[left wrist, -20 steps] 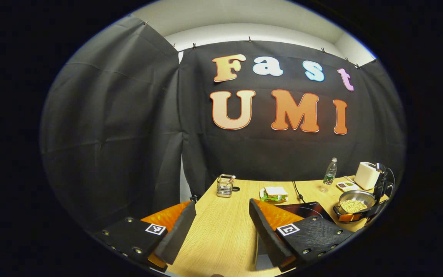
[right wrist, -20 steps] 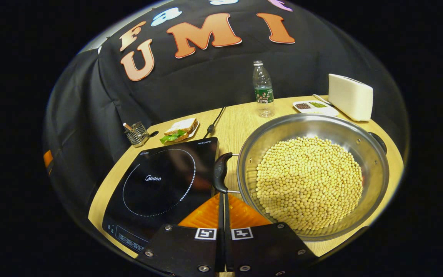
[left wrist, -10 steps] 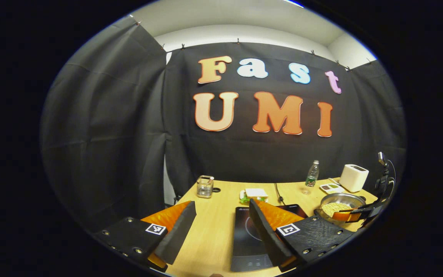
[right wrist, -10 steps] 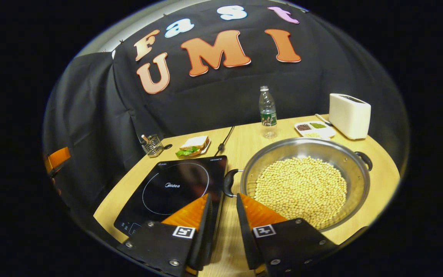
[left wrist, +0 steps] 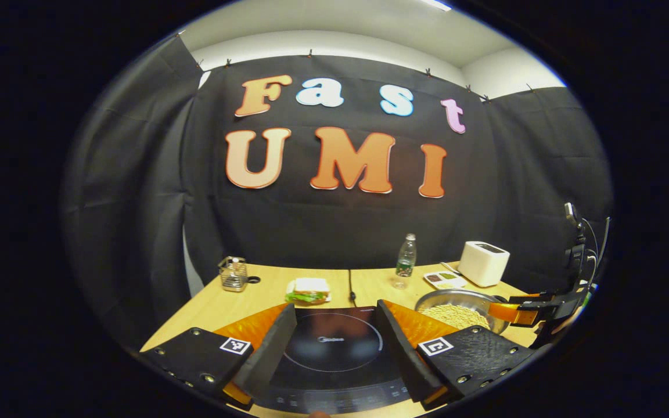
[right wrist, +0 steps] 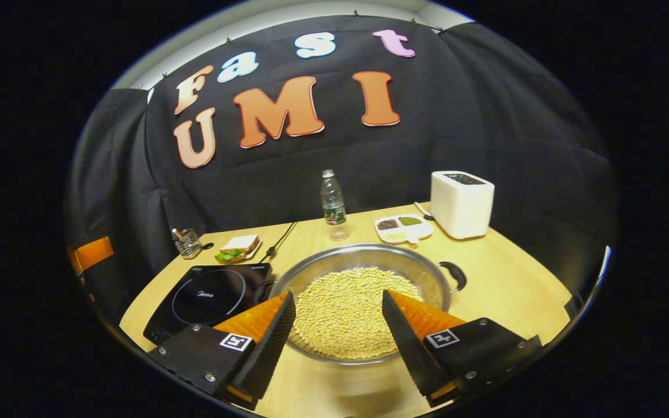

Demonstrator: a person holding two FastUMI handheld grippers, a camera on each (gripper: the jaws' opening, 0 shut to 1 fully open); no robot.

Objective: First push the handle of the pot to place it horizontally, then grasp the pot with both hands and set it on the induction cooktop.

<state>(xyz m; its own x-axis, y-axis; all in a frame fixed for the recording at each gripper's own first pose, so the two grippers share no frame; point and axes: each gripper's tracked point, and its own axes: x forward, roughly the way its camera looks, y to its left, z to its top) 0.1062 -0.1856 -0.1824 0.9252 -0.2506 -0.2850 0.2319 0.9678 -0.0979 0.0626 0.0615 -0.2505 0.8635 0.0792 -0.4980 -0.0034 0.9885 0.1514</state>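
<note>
The left gripper hangs wide open and empty over the cooktop. Right of it, the right gripper, also wide open and empty, frames the bean-filled pot on the table.

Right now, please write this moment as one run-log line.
left gripper: open, above induction cooktop | right gripper: open, before pot of soybeans | pot: on table, beside cooktop

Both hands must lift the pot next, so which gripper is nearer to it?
Right. The right gripper hovers open over the pot; the left gripper sits over the induction cooktop beside it.
</note>
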